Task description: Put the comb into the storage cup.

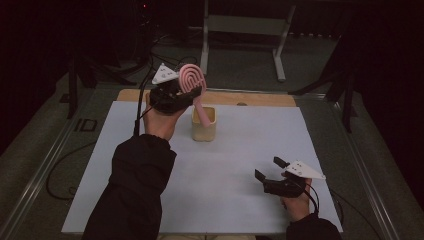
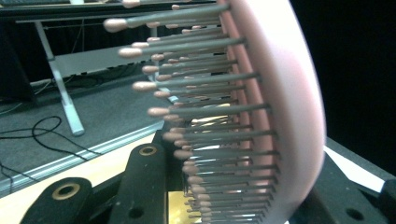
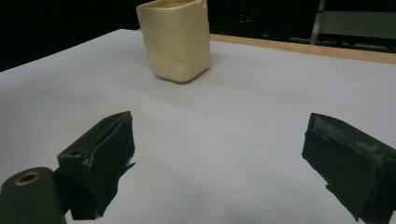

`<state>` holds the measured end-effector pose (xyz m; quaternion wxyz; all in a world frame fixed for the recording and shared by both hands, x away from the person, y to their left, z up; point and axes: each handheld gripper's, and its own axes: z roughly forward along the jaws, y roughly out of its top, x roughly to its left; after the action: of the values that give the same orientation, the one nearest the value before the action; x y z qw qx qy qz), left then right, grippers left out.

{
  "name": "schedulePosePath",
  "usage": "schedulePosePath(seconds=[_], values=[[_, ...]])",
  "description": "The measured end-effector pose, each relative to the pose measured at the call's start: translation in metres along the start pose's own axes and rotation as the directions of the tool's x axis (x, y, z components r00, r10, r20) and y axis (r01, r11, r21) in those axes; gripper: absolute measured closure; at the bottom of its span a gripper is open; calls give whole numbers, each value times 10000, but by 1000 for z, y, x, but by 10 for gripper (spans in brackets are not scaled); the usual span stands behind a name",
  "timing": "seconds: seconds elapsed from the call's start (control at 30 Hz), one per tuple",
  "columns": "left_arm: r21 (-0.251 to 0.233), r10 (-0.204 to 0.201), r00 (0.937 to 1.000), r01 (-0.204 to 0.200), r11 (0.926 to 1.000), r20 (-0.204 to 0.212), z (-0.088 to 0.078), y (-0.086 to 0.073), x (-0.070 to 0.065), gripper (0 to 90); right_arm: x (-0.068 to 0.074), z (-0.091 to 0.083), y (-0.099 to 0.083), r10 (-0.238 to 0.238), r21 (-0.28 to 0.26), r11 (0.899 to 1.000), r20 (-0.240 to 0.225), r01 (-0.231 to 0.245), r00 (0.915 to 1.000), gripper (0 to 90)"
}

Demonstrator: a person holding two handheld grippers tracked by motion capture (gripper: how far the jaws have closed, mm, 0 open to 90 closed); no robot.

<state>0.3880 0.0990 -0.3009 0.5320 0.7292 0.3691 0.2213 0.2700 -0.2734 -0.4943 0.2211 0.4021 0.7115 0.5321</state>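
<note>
A pink hairbrush [image 1: 191,79] with a looped oval head is held upright at the back of the table, and my left gripper [image 1: 192,92] is shut on its head. Its handle slants down into a cream cup [image 1: 204,126] standing just right of that hand. In the left gripper view the hairbrush [image 2: 285,107] stands close up between the black jaws, bristles pointing left. My right gripper [image 1: 268,168] rests near the table's front right, open with nothing in it. From the right gripper view [image 3: 219,158] the cream cup [image 3: 175,39] stands ahead, well clear of the jaws.
A white sheet [image 1: 225,170] covers the table, with a wooden strip [image 1: 260,98] along its far edge. A grey metal stand [image 1: 245,30] is on the floor behind. Cables [image 1: 60,175] trail along the left side. Dark surroundings on both sides.
</note>
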Motion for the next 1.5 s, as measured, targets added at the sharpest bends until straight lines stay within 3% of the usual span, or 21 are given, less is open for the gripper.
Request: schedulePosePath(seconds=[0.37, 1.5], values=[[-77, 24, 9996, -26, 10000, -288, 2, 6, 4, 640, 0, 0, 0, 32, 3, 10000, -26, -32, 10000, 90], [-222, -15, 9940, -9, 9998, -1094, 20, 3, 7, 639, 0, 1, -1, -34, 93, 10000, -51, 35, 10000, 90]])
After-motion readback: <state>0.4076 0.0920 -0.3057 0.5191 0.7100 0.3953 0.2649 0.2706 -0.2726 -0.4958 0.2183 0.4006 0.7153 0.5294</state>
